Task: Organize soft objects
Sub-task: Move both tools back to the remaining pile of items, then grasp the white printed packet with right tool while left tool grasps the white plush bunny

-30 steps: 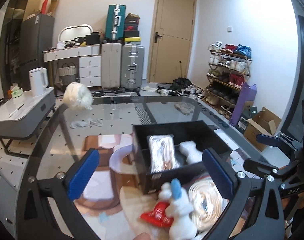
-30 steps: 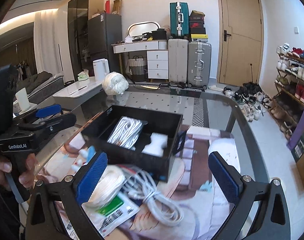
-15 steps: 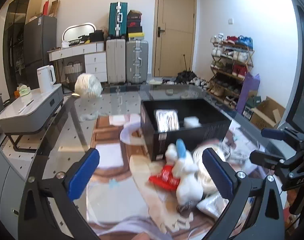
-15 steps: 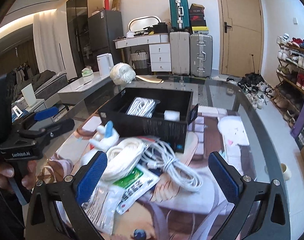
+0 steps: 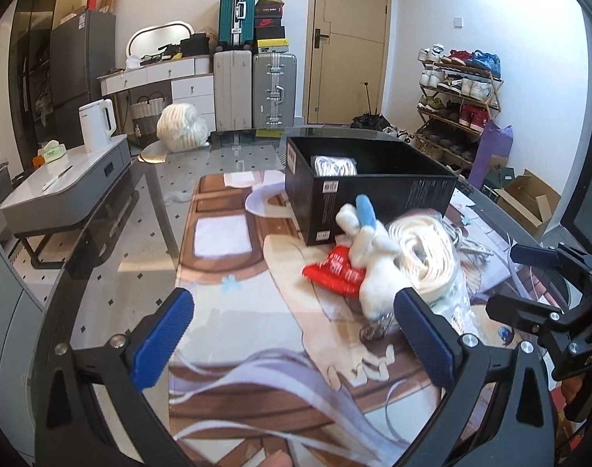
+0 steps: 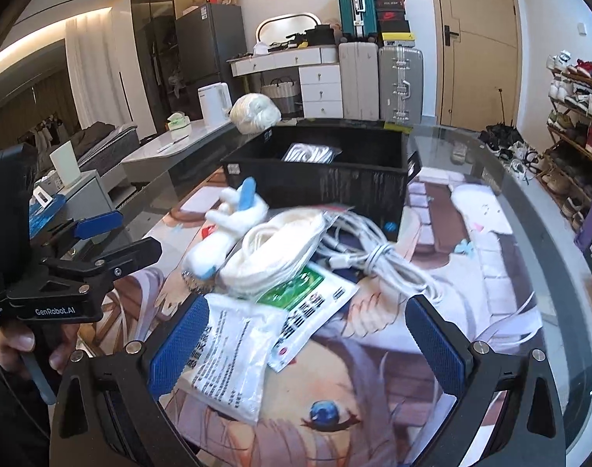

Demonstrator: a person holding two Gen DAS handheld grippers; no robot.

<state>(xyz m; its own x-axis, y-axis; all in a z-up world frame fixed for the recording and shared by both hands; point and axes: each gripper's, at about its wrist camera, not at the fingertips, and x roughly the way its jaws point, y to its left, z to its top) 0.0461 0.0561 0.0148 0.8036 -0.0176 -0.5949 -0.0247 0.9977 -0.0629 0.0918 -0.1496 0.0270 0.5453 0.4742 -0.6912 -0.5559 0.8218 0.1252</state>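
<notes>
**Blue-padded claws hovering empty before the next pick**

Blue pads on the left claw are standing spread wide with nothing between them, and the right claw is likewise gaping over the flat white packets. Both are hanging above the desk, short of the pile. Just beyond them, the white plush toy is lying on a red packet, touching a coil of cream cord; a bundled white cable is resting beside that coil. Behind the pile, the black box is sitting open, already holding a bagged cord.

Judging by this, sorting is partway along and a fresh pick is being lined up. The next move is calling for one claw descending onto a single soft item, closing gently, then lifting clear over the box wall.
</notes>
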